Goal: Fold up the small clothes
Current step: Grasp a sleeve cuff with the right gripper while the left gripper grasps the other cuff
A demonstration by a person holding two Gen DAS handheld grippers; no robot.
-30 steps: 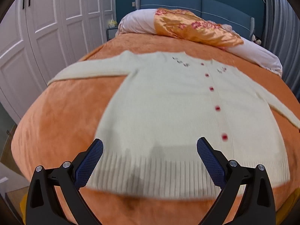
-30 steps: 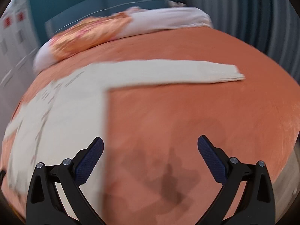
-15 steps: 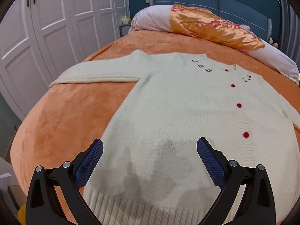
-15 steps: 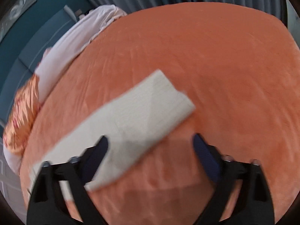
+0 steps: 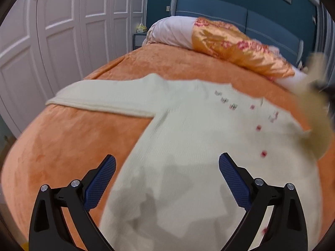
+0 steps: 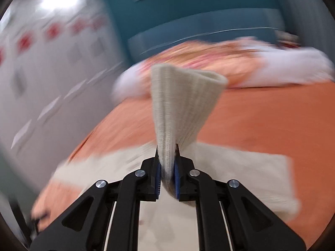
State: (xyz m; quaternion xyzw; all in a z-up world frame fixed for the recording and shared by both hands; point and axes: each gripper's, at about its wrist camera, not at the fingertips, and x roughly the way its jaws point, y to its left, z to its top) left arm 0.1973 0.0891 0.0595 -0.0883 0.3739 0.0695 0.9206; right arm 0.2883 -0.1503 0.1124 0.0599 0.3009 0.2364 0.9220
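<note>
Now my right gripper [image 6: 167, 167] is clamped on the ribbed cuff [image 6: 184, 104] of a cream knit cardigan [image 5: 188, 146], its jaws having just been closing, with the knit pinched between the blue pads and fanning out beyond the fingertips. I judge the sleeve is held this way so it can be carried across the body of the garment, the opening move of a fold. In the left wrist view that lifted sleeve shows as a blurred cream band [image 5: 314, 113] rising at the right edge, above the row of red buttons [image 5: 258, 128]. My left gripper [image 5: 167, 179] hangs with its jaws spread wide and nothing between them, poised over the cardigan's lower front. The cardigan lies face up and spread flat on the orange bedspread [image 5: 62, 146], its collar toward the pillows [image 5: 209, 35] and blue headboard [image 5: 230, 14]. Its other sleeve [image 5: 100, 98] stretches out toward the white wardrobe doors [image 5: 62, 31], well ahead of my left fingertips and to their left. That sleeve rests untouched, and I judge it is the likely target for my empty gripper once the first sleeve is laid over. The hem runs out of the left view at the bottom, below that gripper. Much of the right wrist view is smeared, so the sleeve's length below the pinch cannot be made out clearly.
</note>
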